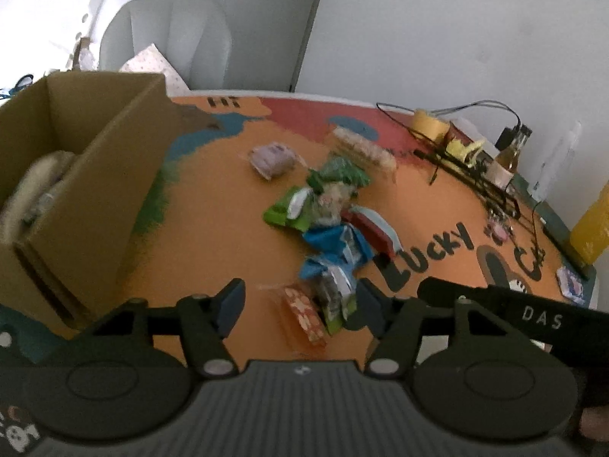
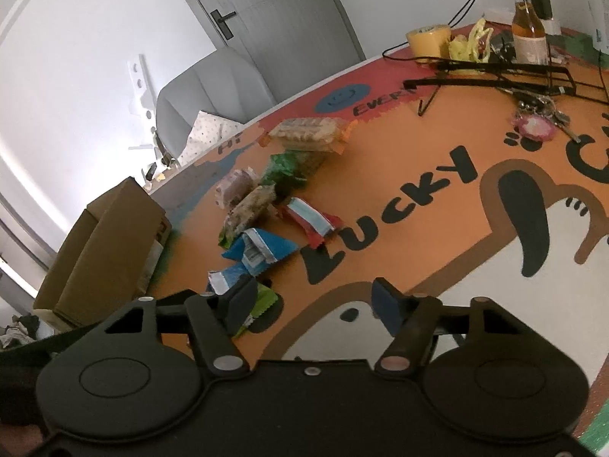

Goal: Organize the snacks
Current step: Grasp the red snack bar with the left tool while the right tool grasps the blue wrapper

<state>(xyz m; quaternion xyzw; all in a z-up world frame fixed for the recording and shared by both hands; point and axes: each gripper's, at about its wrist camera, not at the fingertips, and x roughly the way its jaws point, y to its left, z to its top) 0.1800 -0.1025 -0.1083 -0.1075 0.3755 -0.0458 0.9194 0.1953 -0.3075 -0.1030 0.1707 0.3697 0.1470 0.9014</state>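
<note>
A pile of snack packets lies mid-table: a blue packet (image 1: 335,243) (image 2: 262,249), a green packet (image 1: 293,209), a red-and-white bar (image 1: 375,228) (image 2: 310,219), a purple packet (image 1: 272,158) (image 2: 234,186), a clear cookie pack (image 1: 363,146) (image 2: 304,133) and an orange flowered packet (image 1: 304,316). An open cardboard box (image 1: 87,175) (image 2: 102,243) stands at the left with a pale packet inside. My left gripper (image 1: 300,304) is open above the orange packet. My right gripper (image 2: 314,302) is open and empty, right of the pile.
The table wears an orange "Lucky" cloth (image 2: 437,190). At the far right are a yellow tape roll (image 2: 426,38), a bottle (image 2: 529,34), black cables and a wire rack (image 2: 495,72), keys (image 2: 536,125) and a yellow bottle (image 1: 593,228). A grey chair (image 1: 167,34) stands behind the table.
</note>
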